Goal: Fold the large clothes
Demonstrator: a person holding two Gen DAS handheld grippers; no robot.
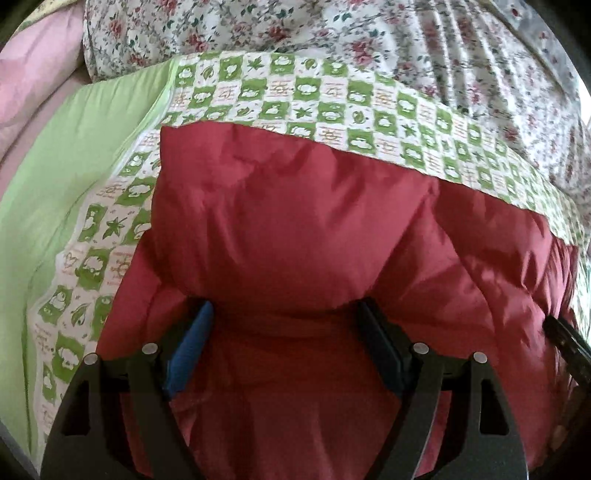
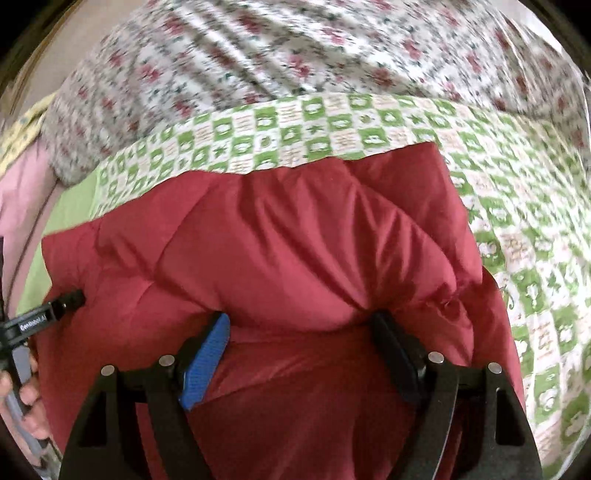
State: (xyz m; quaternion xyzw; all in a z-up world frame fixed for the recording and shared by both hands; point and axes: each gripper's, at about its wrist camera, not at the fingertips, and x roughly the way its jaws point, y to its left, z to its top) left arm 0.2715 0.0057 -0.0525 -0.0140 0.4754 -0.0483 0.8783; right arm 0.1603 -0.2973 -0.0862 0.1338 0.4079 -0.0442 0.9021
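Observation:
A red puffy quilted garment [image 1: 295, 221] lies on a green-and-white checked bed sheet [image 1: 332, 99]. My left gripper [image 1: 284, 314] has its jaws wide apart, with a thick fold of the red garment bulging between the blue pad [image 1: 192, 350] and the black pad [image 1: 380, 350]. My right gripper [image 2: 299, 325] is likewise open wide over the same garment [image 2: 295, 240], a red fold sitting between its blue pad [image 2: 205, 365] and black pad [image 2: 397, 354]. Each gripper's tip shows at the edge of the other's view.
A floral quilt [image 1: 332, 33] is bunched at the back of the bed, also in the right wrist view [image 2: 295, 48]. A plain green sheet [image 1: 74, 166] and pink bedding [image 1: 33, 74] lie at the left. The other gripper and a hand [image 2: 29, 398] show at the left edge.

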